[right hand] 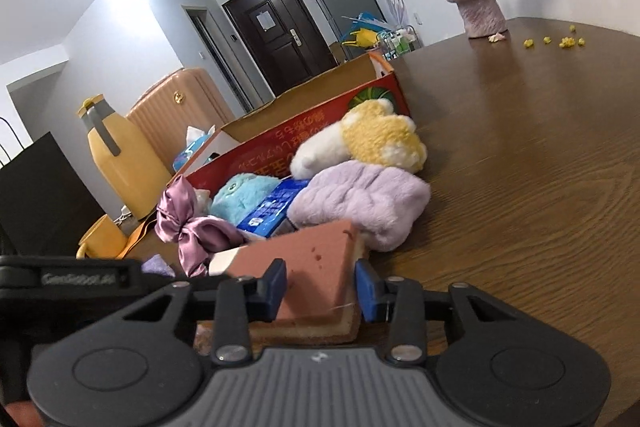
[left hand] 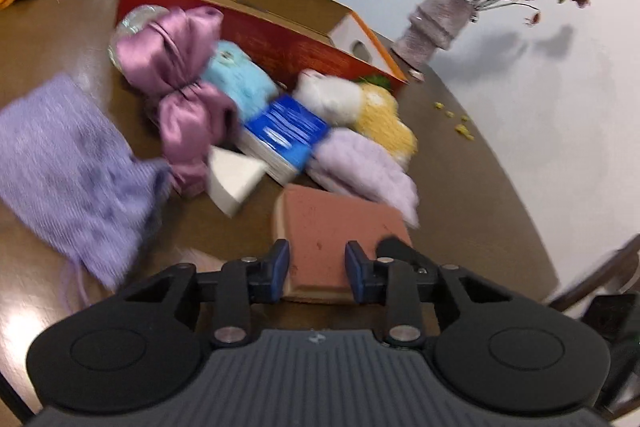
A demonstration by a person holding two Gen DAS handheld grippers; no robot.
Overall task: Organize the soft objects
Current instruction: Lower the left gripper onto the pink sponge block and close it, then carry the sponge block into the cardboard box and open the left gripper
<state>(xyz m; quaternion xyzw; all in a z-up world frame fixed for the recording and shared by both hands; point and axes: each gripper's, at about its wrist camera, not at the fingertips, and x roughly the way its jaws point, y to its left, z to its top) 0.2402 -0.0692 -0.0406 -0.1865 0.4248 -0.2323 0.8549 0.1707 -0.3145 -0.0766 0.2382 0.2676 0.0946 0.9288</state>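
Two grippers meet on one pink sponge (left hand: 340,227), which lies on the brown table (left hand: 460,155). The left gripper (left hand: 317,269) has its blue pads on both sides of the sponge's near end, and they seem to pinch it. The right gripper (right hand: 321,287) stands the same way around the sponge (right hand: 316,267), one pad on each side, touching it; that end of the sponge looks tilted up from the table (right hand: 540,187).

Just behind the sponge lies a pale lilac plush (left hand: 360,167), and a white wedge sponge (left hand: 232,179) is just beside the pink sponge's far left corner. Behind these a blue packet (left hand: 288,135) lies between a light blue furry toy (left hand: 240,83) and a white and yellow plush (left hand: 360,107). A shiny mauve satin bundle (left hand: 180,83) rests left of the packet, partly over the furry toy. A knitted purple pouch (left hand: 68,167) lies farther left of the sponge, apart from the heap.

Beyond the whole heap stands an open red cardboard box (left hand: 280,43), with the toys close against its long wall. Right of the box, near the wall of the room, a grey-pink vase (left hand: 436,23) holds dried roses. Some small yellow crumbs (left hand: 460,127) lie on the table between the vase and the sponge's right side.
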